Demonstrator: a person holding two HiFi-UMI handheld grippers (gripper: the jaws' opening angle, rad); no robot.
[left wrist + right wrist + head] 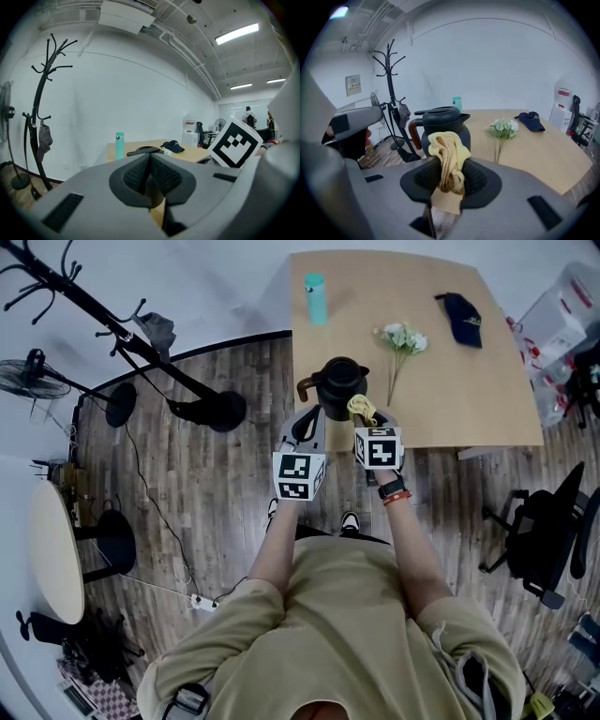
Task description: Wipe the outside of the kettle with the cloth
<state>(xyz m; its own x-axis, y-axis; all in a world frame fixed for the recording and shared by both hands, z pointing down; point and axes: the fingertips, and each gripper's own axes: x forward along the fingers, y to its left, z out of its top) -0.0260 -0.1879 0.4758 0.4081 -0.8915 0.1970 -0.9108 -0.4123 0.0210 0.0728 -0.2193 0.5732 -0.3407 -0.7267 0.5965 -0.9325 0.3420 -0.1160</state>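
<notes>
A black kettle point(339, 387) with a brown handle stands near the front edge of the wooden table point(469, 390). In the right gripper view the kettle point(444, 127) is just beyond my right gripper point(451, 176), which is shut on a yellow cloth point(449, 157). From the head view the cloth point(362, 409) sits bunched beside the kettle's right side, a little apart from it. My left gripper point(307, 424) hovers at the kettle's left, near the handle. In the left gripper view its jaws point(150, 174) are pressed together with nothing between them.
On the table lie a teal bottle point(315, 298), a bunch of white flowers point(401, 339) and a dark cap point(462, 318). A black coat stand point(141, 343) leans at the left. An office chair point(544, 540) is at the right.
</notes>
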